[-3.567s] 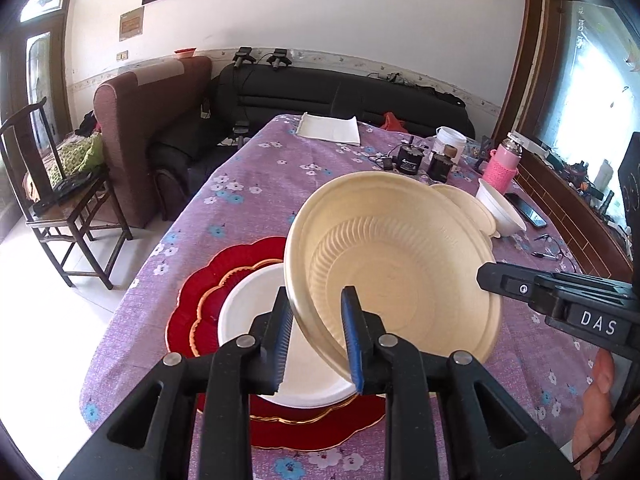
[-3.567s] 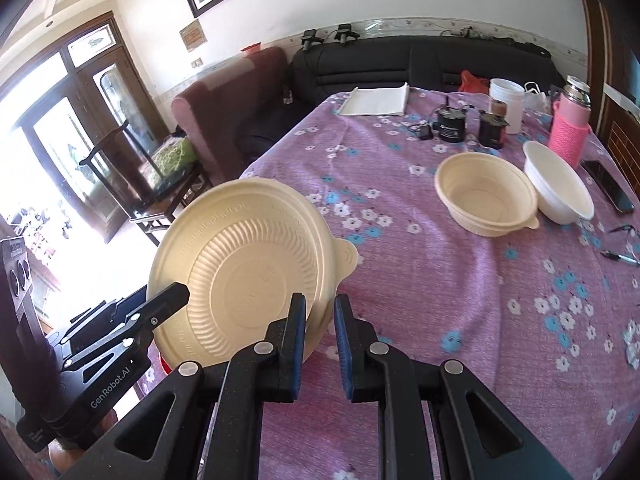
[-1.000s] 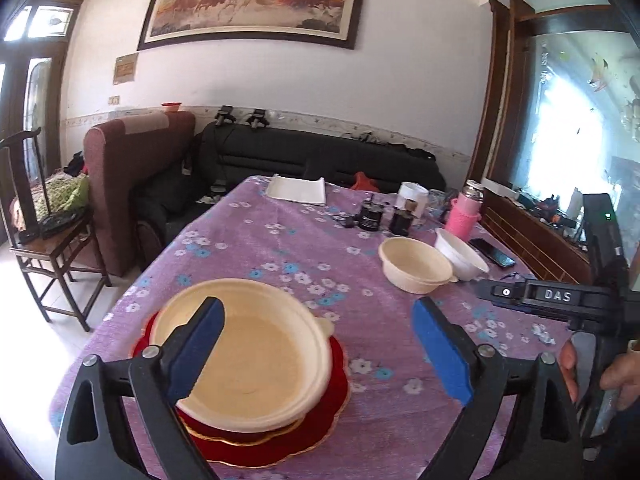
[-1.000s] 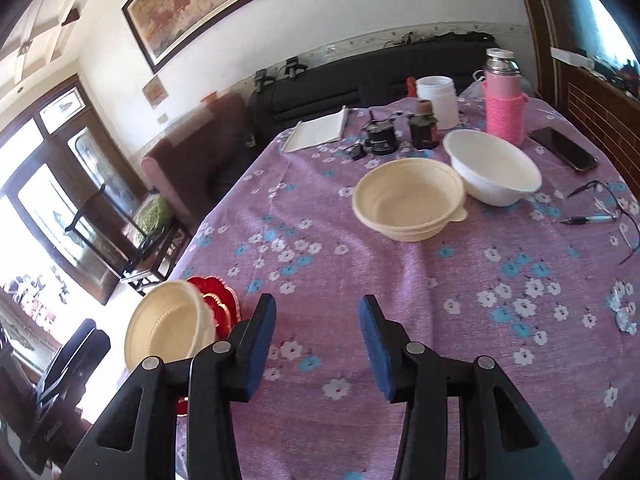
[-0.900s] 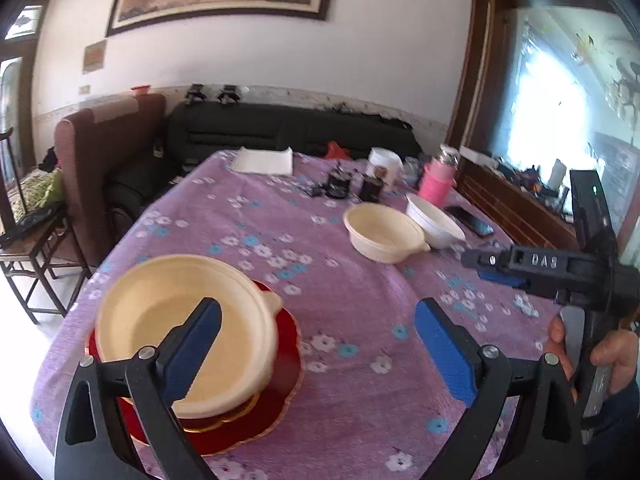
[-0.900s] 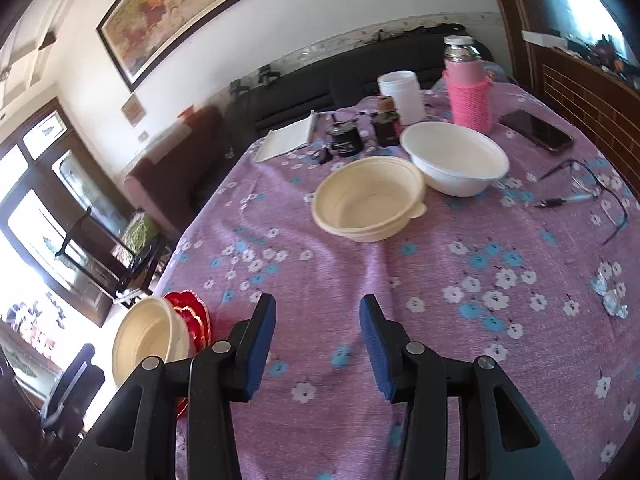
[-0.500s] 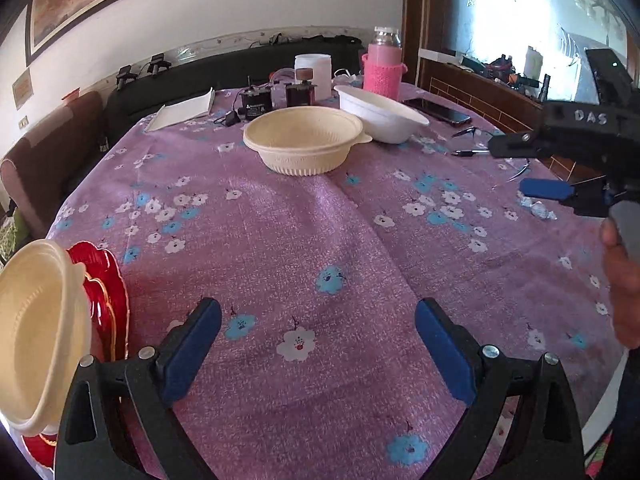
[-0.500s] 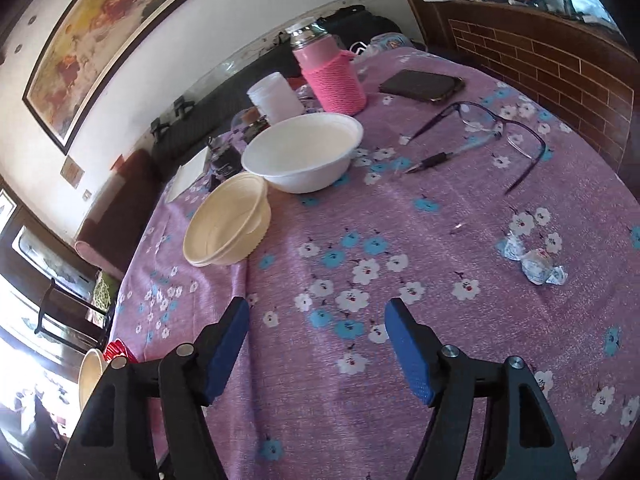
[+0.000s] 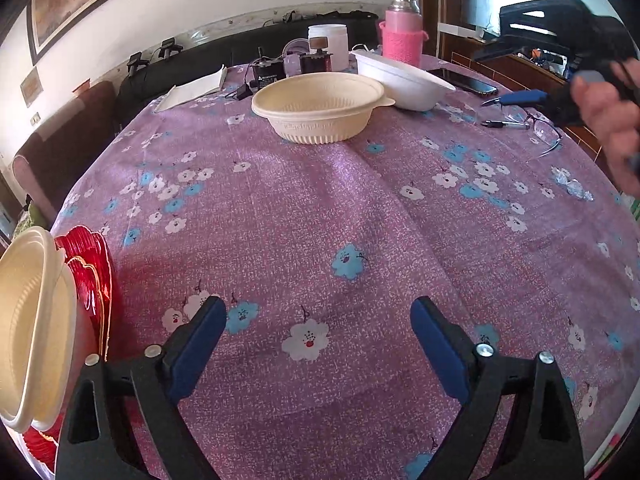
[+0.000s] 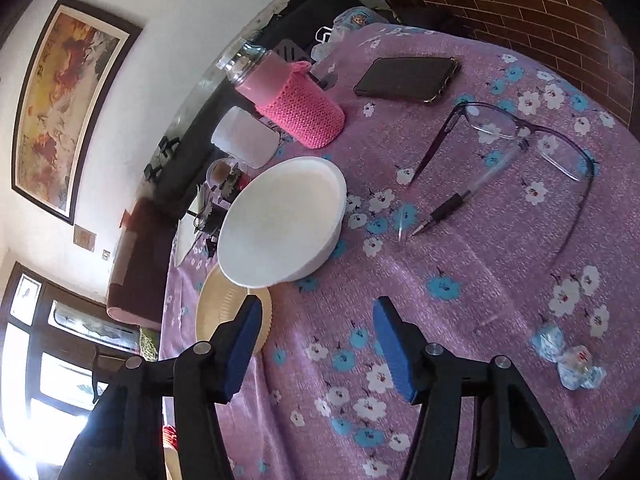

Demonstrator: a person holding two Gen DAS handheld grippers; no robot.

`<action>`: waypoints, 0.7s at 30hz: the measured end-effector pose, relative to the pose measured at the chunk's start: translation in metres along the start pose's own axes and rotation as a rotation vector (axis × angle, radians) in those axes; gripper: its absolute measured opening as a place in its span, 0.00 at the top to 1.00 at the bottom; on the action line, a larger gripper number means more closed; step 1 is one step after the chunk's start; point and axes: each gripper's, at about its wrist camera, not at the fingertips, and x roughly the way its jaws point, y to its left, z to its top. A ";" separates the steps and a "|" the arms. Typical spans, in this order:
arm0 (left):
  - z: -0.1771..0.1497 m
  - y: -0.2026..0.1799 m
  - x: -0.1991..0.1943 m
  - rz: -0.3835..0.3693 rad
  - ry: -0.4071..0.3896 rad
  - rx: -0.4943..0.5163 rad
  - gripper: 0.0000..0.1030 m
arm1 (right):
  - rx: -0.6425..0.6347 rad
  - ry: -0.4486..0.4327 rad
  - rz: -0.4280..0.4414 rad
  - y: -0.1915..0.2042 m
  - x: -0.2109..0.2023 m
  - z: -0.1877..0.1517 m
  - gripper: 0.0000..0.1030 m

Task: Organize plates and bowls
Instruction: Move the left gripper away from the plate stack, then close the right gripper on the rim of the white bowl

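2 claws [image 9: 316,332] [image 10: 316,336] agape — 3 bowls [image 9: 320,112], 1 plate [image 9: 90,280]

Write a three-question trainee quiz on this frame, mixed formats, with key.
1. True or false: the left hand-held gripper holds a bowl.
2. Which bowl is nearer the pink bottle: A) the cream bowl, B) the white bowl?
3. Fill in: the pen lies across the ____.

Key:
1. False. Its jaws are open, with only tablecloth between them.
2. B.
3. Glasses.

Red plates [image 9: 90,276] perhaps edge-cropped
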 end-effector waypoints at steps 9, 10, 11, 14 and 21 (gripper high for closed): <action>0.000 0.001 0.004 -0.020 0.019 -0.003 0.33 | 0.065 0.070 -0.047 0.007 0.069 0.026 0.65; -0.001 0.001 0.004 -0.021 0.019 -0.003 0.33 | 0.067 0.082 -0.055 0.006 0.074 0.027 0.70; 0.000 0.001 0.004 -0.022 0.017 -0.005 0.33 | 0.057 0.094 -0.070 0.007 0.078 0.027 0.78; 0.000 0.003 0.004 -0.033 0.020 -0.014 0.33 | 0.013 0.072 -0.091 0.009 0.070 0.021 0.83; 0.000 0.004 0.005 -0.043 0.021 -0.023 0.33 | -0.111 0.078 -0.063 0.004 0.003 -0.013 0.89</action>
